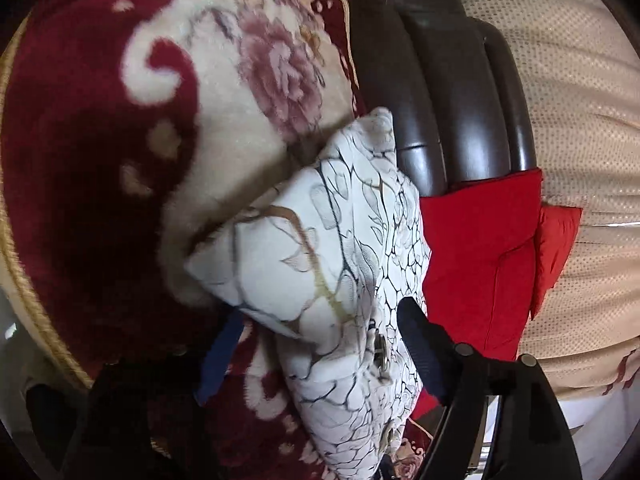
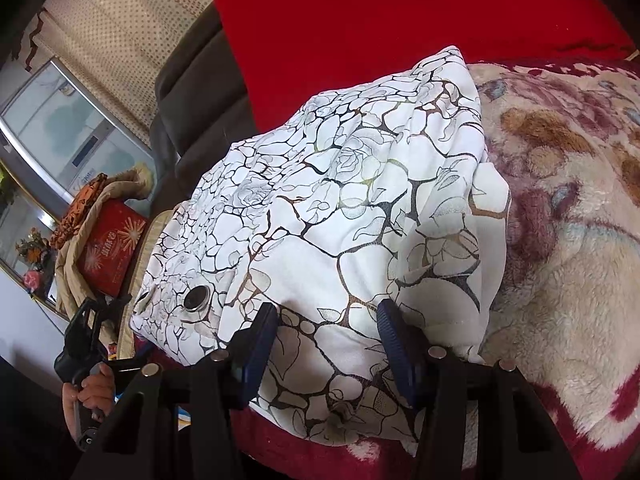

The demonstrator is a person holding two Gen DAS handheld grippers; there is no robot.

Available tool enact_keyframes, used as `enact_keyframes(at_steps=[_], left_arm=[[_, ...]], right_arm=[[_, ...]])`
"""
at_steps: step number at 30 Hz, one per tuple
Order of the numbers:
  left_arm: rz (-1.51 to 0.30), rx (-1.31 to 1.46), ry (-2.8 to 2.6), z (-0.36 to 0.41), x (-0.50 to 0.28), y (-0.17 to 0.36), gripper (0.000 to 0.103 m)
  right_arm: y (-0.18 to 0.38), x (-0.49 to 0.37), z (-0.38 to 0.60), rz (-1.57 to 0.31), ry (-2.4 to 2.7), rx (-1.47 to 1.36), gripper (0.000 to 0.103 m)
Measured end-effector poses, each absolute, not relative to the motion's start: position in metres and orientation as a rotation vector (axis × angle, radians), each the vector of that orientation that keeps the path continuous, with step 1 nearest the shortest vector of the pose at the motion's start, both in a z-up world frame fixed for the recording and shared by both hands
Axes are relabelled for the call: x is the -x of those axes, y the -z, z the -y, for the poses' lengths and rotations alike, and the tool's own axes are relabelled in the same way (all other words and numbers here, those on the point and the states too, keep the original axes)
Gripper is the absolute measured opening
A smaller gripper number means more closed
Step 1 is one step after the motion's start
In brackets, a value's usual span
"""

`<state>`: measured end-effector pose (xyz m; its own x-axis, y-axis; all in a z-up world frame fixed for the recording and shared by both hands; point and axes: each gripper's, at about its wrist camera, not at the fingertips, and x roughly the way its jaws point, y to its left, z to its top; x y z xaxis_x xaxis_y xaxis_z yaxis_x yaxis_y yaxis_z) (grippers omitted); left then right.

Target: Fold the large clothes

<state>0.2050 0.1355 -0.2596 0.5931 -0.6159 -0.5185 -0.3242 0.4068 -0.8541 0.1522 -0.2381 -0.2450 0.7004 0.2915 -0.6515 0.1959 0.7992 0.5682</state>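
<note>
A white garment (image 2: 340, 216) with a black and gold crackle-flower print lies folded into a thick bundle on a plush red and cream floral blanket (image 2: 568, 240). It also shows in the left wrist view (image 1: 340, 264), with a metal snap (image 2: 196, 299) on it. My right gripper (image 2: 326, 344) is open, its blue fingers (image 2: 396, 352) astride the bundle's near edge. My left gripper (image 1: 316, 340) is open, fingers either side of the bundle's end. It also shows, held in a hand, at the lower left of the right wrist view (image 2: 86, 344).
A red cloth (image 2: 400, 20) lies folded beyond the garment against a dark brown headboard (image 1: 452, 100). Beige dotted curtains (image 1: 580, 100) hang behind. A red box (image 2: 112, 252) wrapped in a tan coat and a window (image 2: 60, 132) are beside the bed.
</note>
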Motion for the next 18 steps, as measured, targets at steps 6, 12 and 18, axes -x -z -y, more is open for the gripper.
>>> enact_keyframes(at_steps=[6,12,18], left_arm=[[-1.004,1.251,0.26,-0.116,-0.24,0.27,0.08],[-0.983,1.087,0.306,-0.101,-0.258,0.243,0.077],[-1.036,1.11,0.294,-0.113,-0.257,0.268,0.039]], right_arm=[[0.246,-0.151,0.239,-0.81,-0.064,-0.673,0.057],[0.246,-0.151,0.239,-0.808,-0.07,-0.667,0.057],[0.243,-0.154,0.236,-0.837,-0.064,-0.637,0.057]])
